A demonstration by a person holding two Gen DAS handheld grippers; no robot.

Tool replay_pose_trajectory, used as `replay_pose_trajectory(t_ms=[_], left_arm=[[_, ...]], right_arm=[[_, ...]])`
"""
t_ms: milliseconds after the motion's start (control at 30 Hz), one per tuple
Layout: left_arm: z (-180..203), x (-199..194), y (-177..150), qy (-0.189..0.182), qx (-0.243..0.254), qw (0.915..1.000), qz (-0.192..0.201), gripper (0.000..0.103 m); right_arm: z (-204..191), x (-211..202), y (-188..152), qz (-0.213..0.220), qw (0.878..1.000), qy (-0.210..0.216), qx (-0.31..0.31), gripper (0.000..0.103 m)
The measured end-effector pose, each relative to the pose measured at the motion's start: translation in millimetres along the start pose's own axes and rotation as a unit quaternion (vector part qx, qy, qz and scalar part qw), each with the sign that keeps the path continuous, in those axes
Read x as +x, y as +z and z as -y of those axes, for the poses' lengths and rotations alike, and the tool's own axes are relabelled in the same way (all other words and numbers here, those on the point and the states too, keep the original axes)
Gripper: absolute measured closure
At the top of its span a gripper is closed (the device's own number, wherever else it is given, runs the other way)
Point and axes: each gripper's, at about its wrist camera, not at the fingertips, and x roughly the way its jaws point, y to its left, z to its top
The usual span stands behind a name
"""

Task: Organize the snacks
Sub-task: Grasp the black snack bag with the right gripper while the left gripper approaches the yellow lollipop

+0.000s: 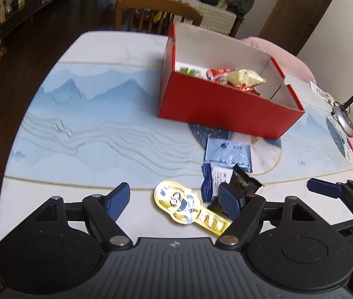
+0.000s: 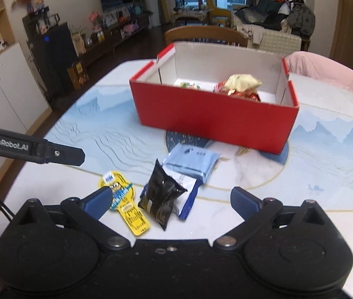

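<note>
- The table carries a pale cloth printed with blue mountains and wavy contour lines, plus a dark blue ring at its centre.
- A red box with a white interior stands over that ring, at 12 o'clock from both grippers; inside it lie a cream packet, red wrappers and a green one.
- Loose snacks lie at 6 o'clock from the box: a light blue packet nearest it, then a black packet resting on a blue-and-white wrapper, and a yellow cartoon packet at 9 o'clock of the black one.
- The left gripper has its fingers spread wide, with the yellow cartoon packet on the cloth between them.
- The right gripper is likewise spread wide, the black packet between its fingers, untouched.
- Beyond the table: a wooden chair at 12 o'clock, a pink cushion at 2 o'clock, dark flooring, a sofa piled with clothes, a low shelf of trinkets at 10 o'clock, and white cabinets at 9 o'clock.
</note>
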Motion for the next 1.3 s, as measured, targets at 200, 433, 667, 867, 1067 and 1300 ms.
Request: replay_pose_trajectory(t_ms=[200,433,667,867,1067,1300], left_arm=[[-2,14,-7,0.013,-0.022,0.9996,-0.013,0.025],[-7,26,-12,0.037,-0.051,0.9977,-0.024,0.025],[-2,41,-11,0.051,-0.079,0.9949,-0.035,0.025],[9,58,-4,0.058,-0.1,0.992,-0.052,0.025],[16,78,0,0.073,-0.131,0.985,-0.084,0.025],[12,97,-3,0.082,-0.188,0.9727,-0.109,0.025]], right_arm=[[2,34,2,-0.031,0.999,0.002,-0.007,0.008],[-4,61,1,-0.054,0.997,0.013,-0.044,0.025],[-4,74,4,-0.066,0.995,0.018,-0.068,0.037],[-4,74,6,-0.067,0.994,0.033,-0.083,0.054],[3,68,10,-0.063,0.994,0.054,-0.076,0.066],[15,59,12,-0.059,0.994,0.072,-0.053,0.072]])
